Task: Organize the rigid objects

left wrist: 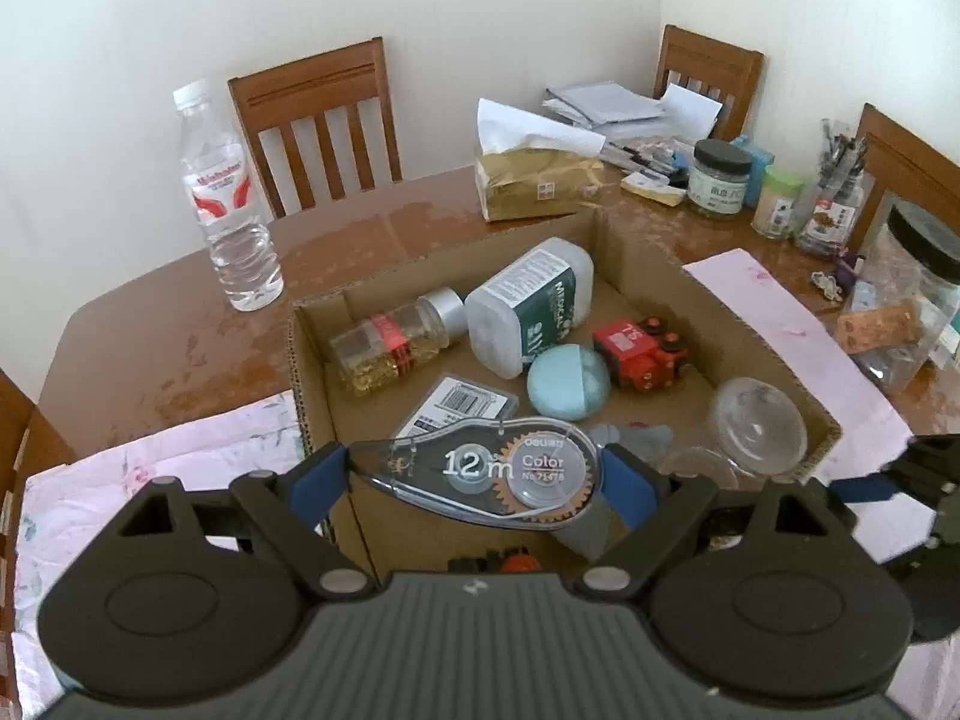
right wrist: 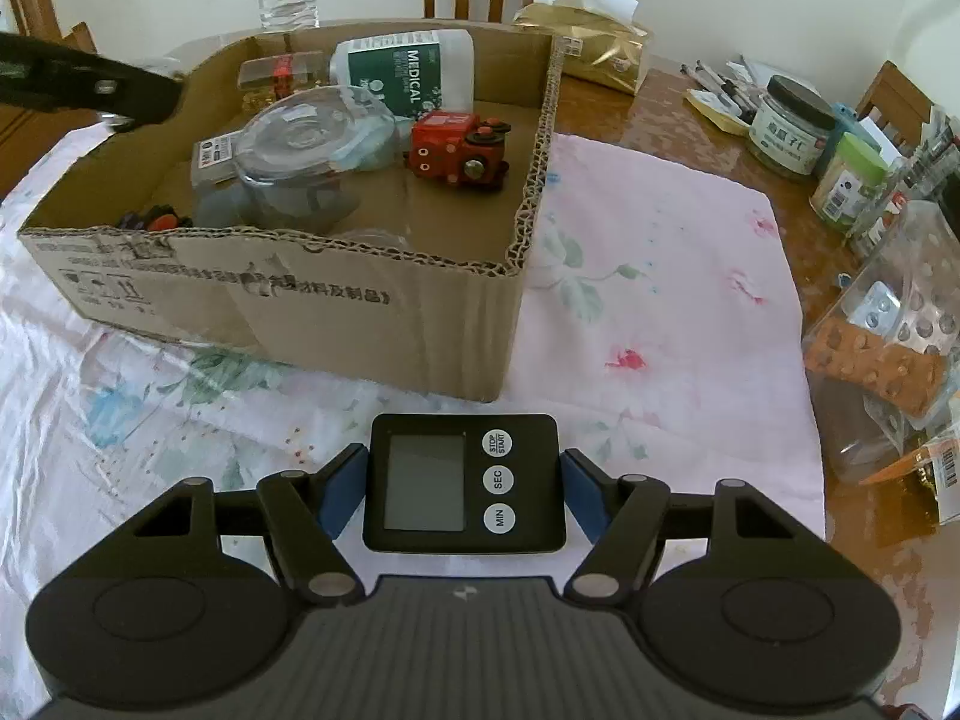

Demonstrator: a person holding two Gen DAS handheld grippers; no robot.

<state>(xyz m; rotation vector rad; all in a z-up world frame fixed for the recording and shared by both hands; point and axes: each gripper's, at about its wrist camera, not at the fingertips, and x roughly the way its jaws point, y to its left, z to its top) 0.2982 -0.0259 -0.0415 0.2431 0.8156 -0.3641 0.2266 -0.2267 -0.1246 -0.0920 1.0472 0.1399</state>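
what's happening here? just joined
A person is sorting small items into a cardboard box on the table. The left tool grips a correction tape dispenser above the box's near edge. The right tool grips a black digital timer, short of the box over the floral cloth. A red toy train, medical bottle and glass jars already lie inside.

Inside the cardboard box (left wrist: 648, 276): one white medical bottle (left wrist: 528, 306), one red toy robot (left wrist: 642, 354), one gold-flake jar (left wrist: 396, 342). Behind the box: one water bottle (left wrist: 231, 198), one tissue pack (left wrist: 540, 180), three wooden chairs (left wrist: 318, 120).
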